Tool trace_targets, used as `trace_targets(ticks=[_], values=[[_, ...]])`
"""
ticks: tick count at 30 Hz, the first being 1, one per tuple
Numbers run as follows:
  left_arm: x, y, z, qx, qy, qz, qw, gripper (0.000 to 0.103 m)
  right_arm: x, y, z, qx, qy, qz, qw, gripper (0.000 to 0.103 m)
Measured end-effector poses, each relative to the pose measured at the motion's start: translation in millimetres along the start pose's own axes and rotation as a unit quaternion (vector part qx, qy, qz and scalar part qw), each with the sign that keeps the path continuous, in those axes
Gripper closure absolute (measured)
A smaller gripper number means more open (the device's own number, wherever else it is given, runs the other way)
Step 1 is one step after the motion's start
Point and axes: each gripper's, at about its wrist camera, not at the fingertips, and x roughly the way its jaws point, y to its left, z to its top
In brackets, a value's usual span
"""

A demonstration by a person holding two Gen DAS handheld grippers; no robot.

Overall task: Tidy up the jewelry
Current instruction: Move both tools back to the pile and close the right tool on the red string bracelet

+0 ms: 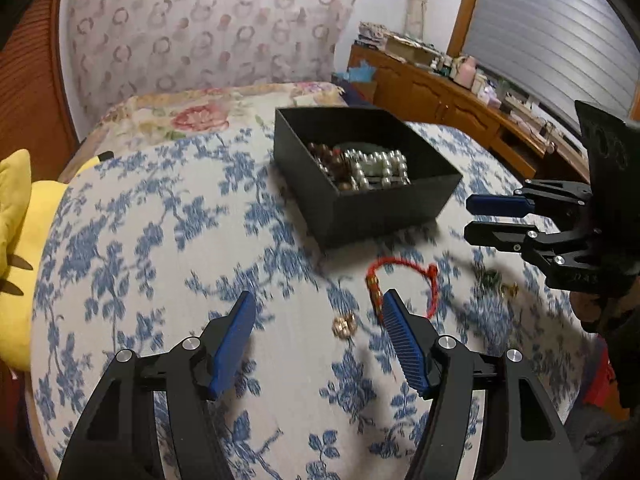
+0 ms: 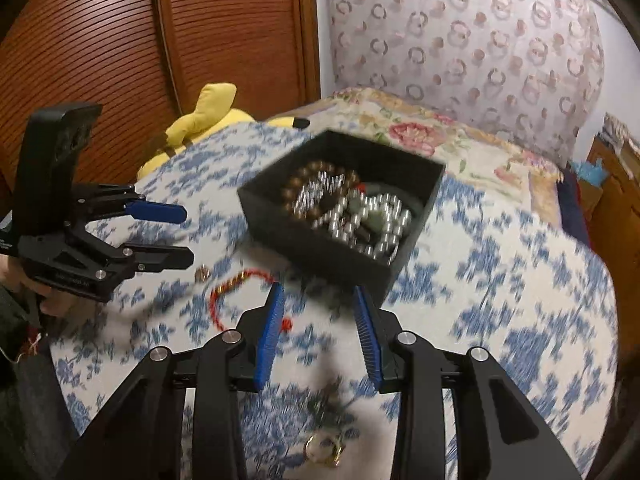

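While both grippers hang empty over the bed (image 1: pixel 160 240), this reads as a between-picks step: some pieces boxed, a few left loose on the blue-flowered cover.

Black box (image 1: pixel 352 208): open top, sits mid-bed, already holds a brown bead bracelet (image 2: pixel 304 188) and a heap of pearl strands (image 1: pixel 378 168).

Left gripper (image 1: pixel 320 336): jaws wide, nothing between them, low over the cover in front of the box. Right gripper (image 2: pixel 318 328): jaws moderately open, also empty, near the box's front corner.

Red cord bracelet (image 1: pixel 404 280): lies flat just in front of the box, apart from it; its near edge sits right by the left gripper's right pad in the left wrist view.

Dark green piece with a gold ring (image 2: pixel 326 436): blurred, lies under the right gripper, close to the camera.

Small gold ring (image 1: pixel 344 326): on the cover between the left gripper's pads, beside the cord bracelet.

Next move, my guess: left gripper drops onto ring or cord, needs a low flat approach, since soft fabric may bunch into the pinch. Then lift over the box wall and release.
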Motion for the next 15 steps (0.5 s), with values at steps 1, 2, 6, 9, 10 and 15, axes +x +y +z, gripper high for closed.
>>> trace_targets(ticks=[1, 2, 6, 9, 10, 15], values=[[1.2, -0.8, -1.7, 0.001, 0.003, 0.0, 1.0, 0.04, 4.2, 1.2, -3.8, 0.003, 0.007, 0.002, 1.0, 0.068], [2.7, -2.0, -4.1, 0.004, 0.008, -0.001, 1.0, 0.04, 6.2, 1.7, -5.6, 0.004, 0.01, 0.005, 1.0, 0.069], [4.8, -7.6, -8.2, 0.014, 0.012, 0.003, 0.9998, 0.04, 17.0, 12.4, -8.0, -0.005, 0.022, 0.02, 1.0, 0.072], [4.8, -9.9, -8.3, 0.018, 0.012, 0.005, 0.9998, 0.04, 24.5, 23.7, -4.2, -0.019, 0.027, 0.021, 0.999, 0.073], [4.9, -10.2, -8.4, 0.018, 0.012, 0.006, 0.9998, 0.04, 26.9, 27.0, -4.1, -0.025, 0.03, 0.017, 0.999, 0.074], [8.8, -12.5, -7.5, 0.021, 0.016, 0.013, 0.9996, 0.04, 37.0, 35.9, -5.2, -0.053, 0.049, -0.011, 0.997, 0.085]])
